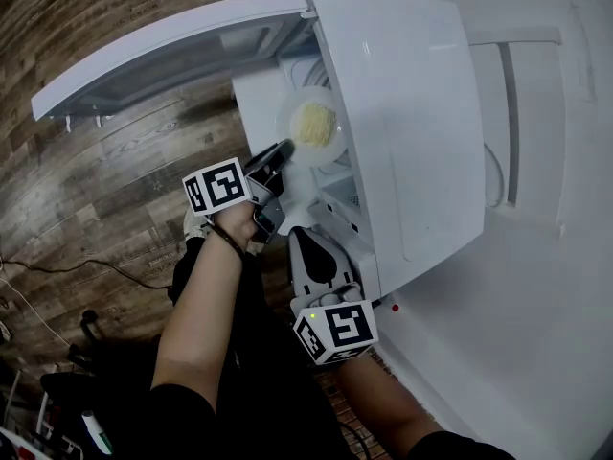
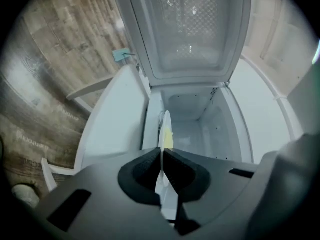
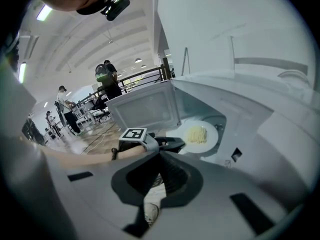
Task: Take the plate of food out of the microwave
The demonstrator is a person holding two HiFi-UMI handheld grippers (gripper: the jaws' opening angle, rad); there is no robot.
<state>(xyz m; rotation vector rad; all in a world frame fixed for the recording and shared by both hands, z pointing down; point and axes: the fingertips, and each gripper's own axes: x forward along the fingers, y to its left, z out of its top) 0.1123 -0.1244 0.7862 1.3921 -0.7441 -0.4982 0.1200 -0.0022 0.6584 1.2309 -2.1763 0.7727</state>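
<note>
A white plate (image 1: 329,142) with a heap of yellow food (image 1: 313,121) sits in the mouth of the open white microwave (image 1: 412,113). My left gripper (image 1: 281,151) is shut on the plate's near rim. In the left gripper view the plate (image 2: 165,129) stands edge-on between the pads (image 2: 150,159), with the food (image 2: 167,140) just beyond them. My right gripper (image 1: 297,230) hangs below the microwave's front, shut with nothing in it. From the right gripper view I see the plate (image 3: 212,134), the food (image 3: 196,134) and the left gripper (image 3: 176,143) at its rim.
The microwave door (image 1: 163,51) stands swung wide over the wooden floor (image 1: 86,190). The microwave rests on a white surface (image 1: 536,286). Cables (image 1: 57,271) lie on the floor at left. Several people (image 3: 107,81) stand far off in the room.
</note>
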